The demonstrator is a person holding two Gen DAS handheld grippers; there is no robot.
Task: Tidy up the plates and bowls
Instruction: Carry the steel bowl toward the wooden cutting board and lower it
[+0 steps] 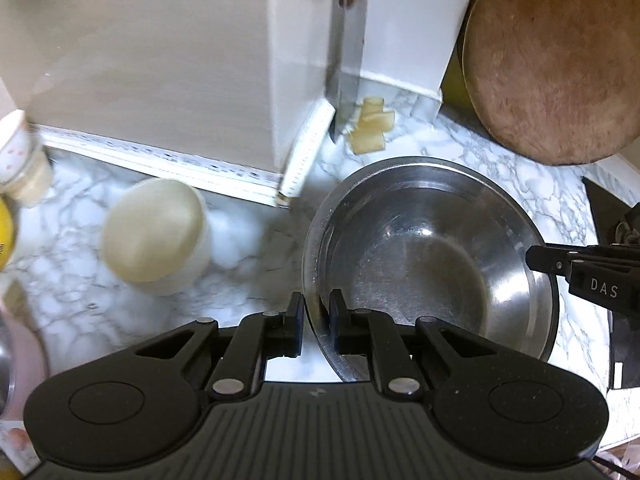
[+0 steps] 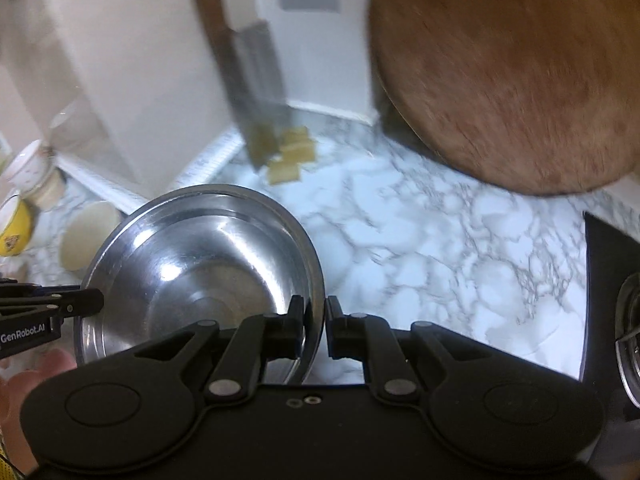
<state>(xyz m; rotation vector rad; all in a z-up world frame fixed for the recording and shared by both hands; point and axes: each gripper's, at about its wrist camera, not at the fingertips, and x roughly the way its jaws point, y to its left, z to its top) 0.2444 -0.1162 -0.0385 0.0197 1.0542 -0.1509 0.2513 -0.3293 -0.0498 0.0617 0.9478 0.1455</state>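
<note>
A steel bowl (image 1: 432, 256) is held over the marble counter. My left gripper (image 1: 317, 312) is shut on its near left rim. My right gripper (image 2: 316, 320) is shut on the opposite rim of the same steel bowl (image 2: 200, 264). The right gripper also shows in the left wrist view (image 1: 544, 264) at the bowl's right edge, and the left gripper shows in the right wrist view (image 2: 92, 302) at the bowl's left edge. A cream bowl (image 1: 156, 236) lies tipped on the counter to the left, also seen in the right wrist view (image 2: 86, 236).
A white box-like appliance (image 1: 160, 64) stands at the back. A round wooden board (image 1: 556, 60) leans at the back right. A cleaver (image 2: 256, 92) leans by yellowish pieces (image 1: 370, 124). Patterned cups (image 2: 28, 176) sit far left. A black object (image 2: 608, 264) is at right.
</note>
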